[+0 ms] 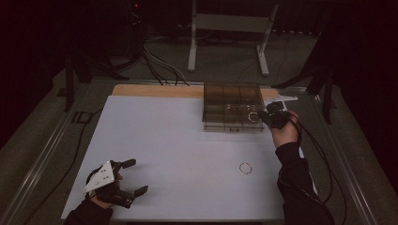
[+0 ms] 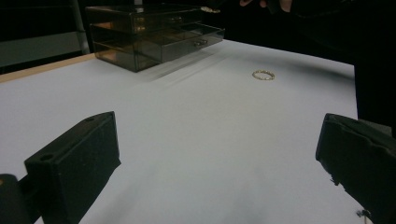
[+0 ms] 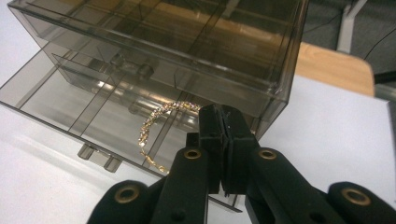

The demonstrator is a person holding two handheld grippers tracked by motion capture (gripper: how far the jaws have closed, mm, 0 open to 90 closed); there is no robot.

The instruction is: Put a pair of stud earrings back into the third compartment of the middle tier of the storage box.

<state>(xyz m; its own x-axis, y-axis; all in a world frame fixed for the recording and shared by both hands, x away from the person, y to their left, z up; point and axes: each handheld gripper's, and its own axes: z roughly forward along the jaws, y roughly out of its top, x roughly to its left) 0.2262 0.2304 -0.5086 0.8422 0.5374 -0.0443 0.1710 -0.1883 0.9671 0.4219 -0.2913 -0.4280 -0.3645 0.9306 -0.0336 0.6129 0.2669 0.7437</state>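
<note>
Currently, held bracelet: the right claw point(image 3: 223, 140) is clamped on a gold bracelet point(image 3: 154, 128), which hangs over the pulled-out bottom drawer point(image 3: 60, 100) of the smoky clear drawer box point(image 1: 232, 107) at the far right of the desk point(image 1: 178, 140).
Left claw: the left claw point(image 1: 136, 177) rests open and empty at the near left corner of the desk.
Second bracelet: another gold bracelet point(image 1: 245, 168) lies on bare desk, well apart from the box.
Risk, wrong slot: the drawer has dividers; letting go off-centre could leave the held bracelet straddling a divider or in the wrong compartment.
Risk, snag: the loop dangles near the drawer's front wall and could catch there and drop outside.
Risk, box shift: the claw is close under the upper drawer; a bump could nudge the light box.
</note>
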